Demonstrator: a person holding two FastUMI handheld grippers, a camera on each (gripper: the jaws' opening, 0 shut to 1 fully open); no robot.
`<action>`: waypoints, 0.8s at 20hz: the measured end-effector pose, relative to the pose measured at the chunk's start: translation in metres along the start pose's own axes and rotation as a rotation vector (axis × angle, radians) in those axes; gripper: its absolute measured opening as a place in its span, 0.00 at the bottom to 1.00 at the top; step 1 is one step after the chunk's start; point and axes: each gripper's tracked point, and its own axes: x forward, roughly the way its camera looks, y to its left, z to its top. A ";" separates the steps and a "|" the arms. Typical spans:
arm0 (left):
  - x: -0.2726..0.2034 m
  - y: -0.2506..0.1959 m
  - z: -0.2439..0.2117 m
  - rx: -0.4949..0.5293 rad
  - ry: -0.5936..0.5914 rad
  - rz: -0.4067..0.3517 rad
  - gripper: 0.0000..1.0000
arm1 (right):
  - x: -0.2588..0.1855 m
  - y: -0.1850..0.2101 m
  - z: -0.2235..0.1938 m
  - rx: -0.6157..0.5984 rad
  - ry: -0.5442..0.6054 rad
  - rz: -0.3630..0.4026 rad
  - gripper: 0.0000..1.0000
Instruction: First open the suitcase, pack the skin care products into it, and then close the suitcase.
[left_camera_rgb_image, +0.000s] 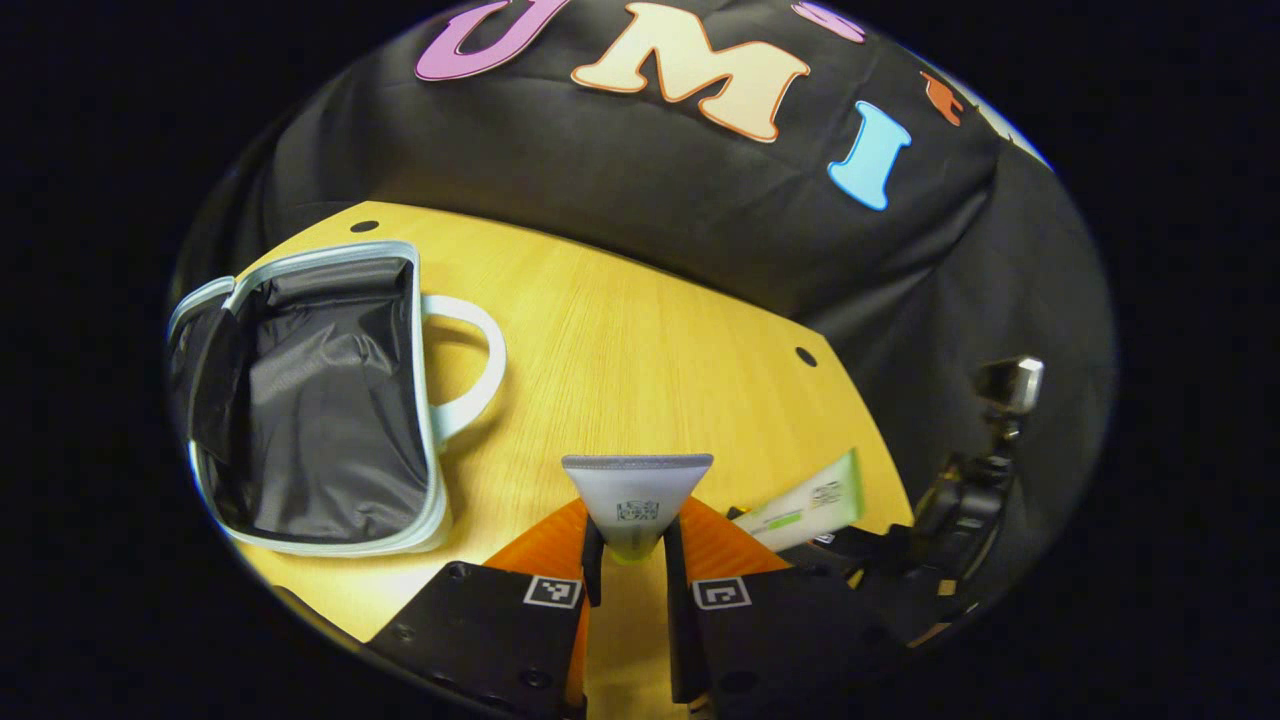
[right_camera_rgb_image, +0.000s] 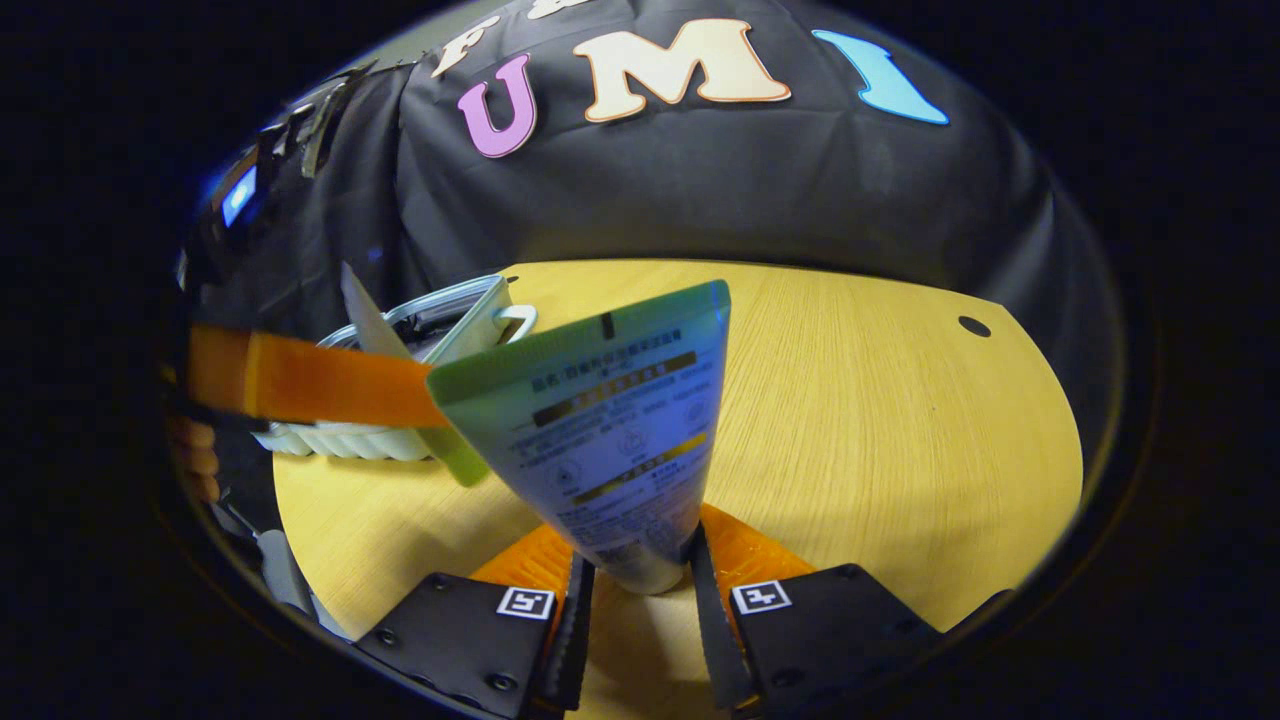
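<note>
Grey-lined suitcase (left_camera_rgb_image: 320, 400), unzipped, open.

Dim booth, warm overhead glare on table (left_camera_rgb_image: 640, 330), fisheye-warped edges.

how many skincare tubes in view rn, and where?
2. A grey tube is clamped in the left tool; a green tube is clamped in the right tool. The open suitcase looks empty, though its near corner is hidden.
</note>
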 end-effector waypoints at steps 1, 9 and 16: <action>-0.014 0.007 0.009 0.006 0.012 0.000 0.26 | -0.002 -0.001 -0.002 0.012 0.016 -0.015 0.47; -0.087 0.118 0.049 -0.025 0.194 0.072 0.26 | -0.036 0.019 0.018 0.106 0.055 -0.091 0.49; -0.065 0.211 -0.016 -0.151 0.542 0.159 0.27 | -0.060 0.070 0.060 0.084 0.032 -0.127 0.46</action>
